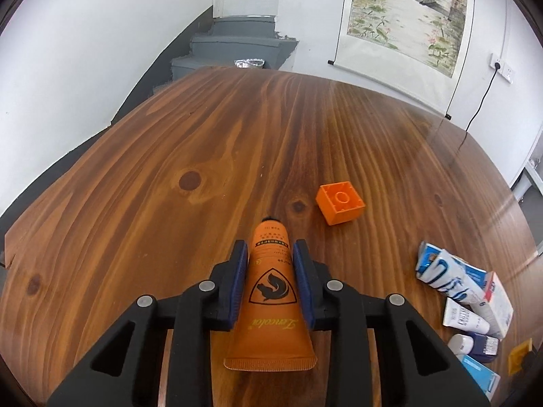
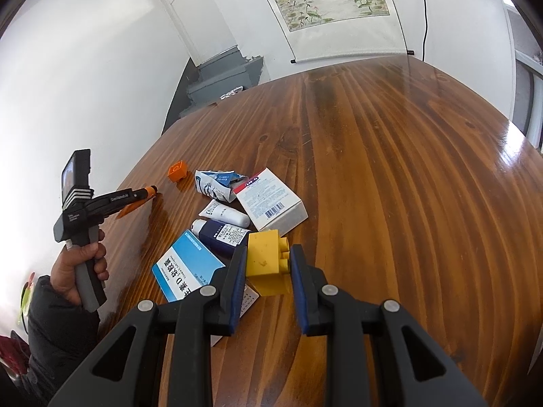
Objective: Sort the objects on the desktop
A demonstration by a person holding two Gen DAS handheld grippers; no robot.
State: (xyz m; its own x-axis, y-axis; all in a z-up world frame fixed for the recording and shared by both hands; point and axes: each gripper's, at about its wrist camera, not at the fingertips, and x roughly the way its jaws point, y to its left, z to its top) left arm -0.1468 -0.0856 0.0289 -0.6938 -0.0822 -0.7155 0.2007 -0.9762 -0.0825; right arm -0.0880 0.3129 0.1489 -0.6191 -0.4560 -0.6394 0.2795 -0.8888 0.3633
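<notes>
White walls, a hanging scroll painting (image 1: 407, 10) and grey steps back our wooden counter (image 1: 210, 142). We have the left gripper (image 1: 271, 278) with its jaws pinching the orange tube (image 1: 271, 291) across its middle, cap toward twelve o'clock, crimped end toward six, so its long axis runs straight along the fingers. From the right wrist view the tube slants cap-up and looks clear of the counter. The right gripper (image 2: 266, 281) has its jaws pressed on the yellow block (image 2: 268, 261), studs facing three o'clock, above the pile of boxes and tubes. To do this step well, we judge we should keep the squeeze gentle so the soft tube does not buckle, carry it level, and set it down away from the orange block (image 1: 339, 207) at one o'clock, grouping like with like.
</notes>
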